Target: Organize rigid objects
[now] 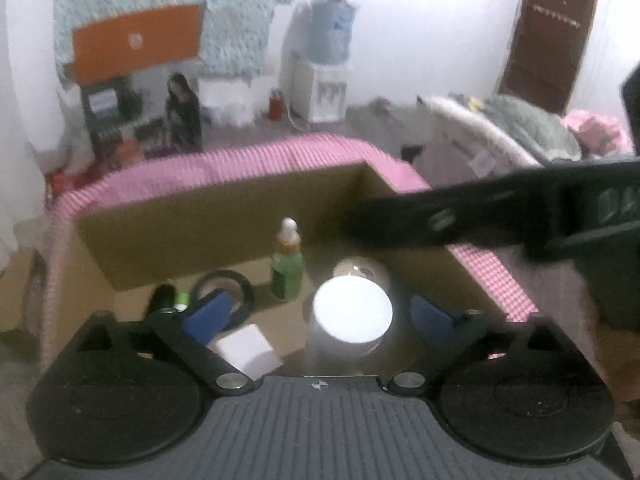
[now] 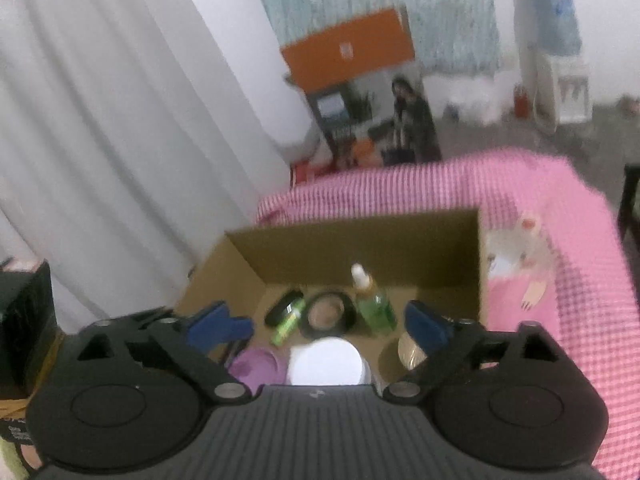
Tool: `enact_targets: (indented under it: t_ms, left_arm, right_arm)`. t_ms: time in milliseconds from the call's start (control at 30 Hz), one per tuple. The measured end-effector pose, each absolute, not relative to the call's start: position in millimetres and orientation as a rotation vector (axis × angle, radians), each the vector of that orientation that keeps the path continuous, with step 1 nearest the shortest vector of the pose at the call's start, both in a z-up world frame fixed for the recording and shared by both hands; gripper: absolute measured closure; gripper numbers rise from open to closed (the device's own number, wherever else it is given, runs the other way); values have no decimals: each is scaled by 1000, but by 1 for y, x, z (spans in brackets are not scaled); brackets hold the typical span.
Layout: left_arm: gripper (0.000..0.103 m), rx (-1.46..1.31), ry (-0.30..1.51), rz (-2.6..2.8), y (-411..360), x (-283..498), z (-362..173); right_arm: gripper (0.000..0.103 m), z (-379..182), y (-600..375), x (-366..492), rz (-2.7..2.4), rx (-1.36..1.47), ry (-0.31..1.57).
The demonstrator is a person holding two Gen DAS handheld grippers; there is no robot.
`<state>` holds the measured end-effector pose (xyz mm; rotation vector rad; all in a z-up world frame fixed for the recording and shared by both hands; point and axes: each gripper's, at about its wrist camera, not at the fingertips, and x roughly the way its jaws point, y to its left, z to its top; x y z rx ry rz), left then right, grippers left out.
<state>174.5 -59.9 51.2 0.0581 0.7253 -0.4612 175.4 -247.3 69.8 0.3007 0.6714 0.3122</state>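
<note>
Left wrist view: pink checked cloth (image 1: pixel 256 160) beyond the left gripper (image 1: pixel 320 316), whose jaws gape empty over a cardboard box (image 1: pixel 224 216); a white-lidded jar (image 1: pixel 352 316) stands between them. The right gripper (image 2: pixel 320 324) is likewise wide and empty.

Both views are smeared by blur. In the right wrist view the white jar (image 2: pixel 325 362) is cut off below by the gripper body, as is the purple lid (image 2: pixel 256 366) to its left. A gold item (image 2: pixel 410 351) hides behind the right finger. The green tube's (image 2: pixel 287 320) label cannot be read.
</note>
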Motion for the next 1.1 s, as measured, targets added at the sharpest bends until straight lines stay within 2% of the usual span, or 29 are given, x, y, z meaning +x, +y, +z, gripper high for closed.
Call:
enact_targets:
  t_ms: [100, 367, 733, 1100]
  left_arm:
    - [0, 68, 682, -410, -44, 157, 64]
    - [0, 113, 653, -177, -20, 123, 69]
    - [0, 126, 707, -101, -19, 119, 42]
    - [0, 87, 774, -38, -6, 119, 37]
  right_arm:
    - [0, 90, -244, 151, 284, 271, 596]
    - [0, 115, -228, 89, 145, 165, 474]
    - [0, 60, -198, 81, -64, 80, 599]
    - [0, 38, -174, 104, -52, 62, 671]
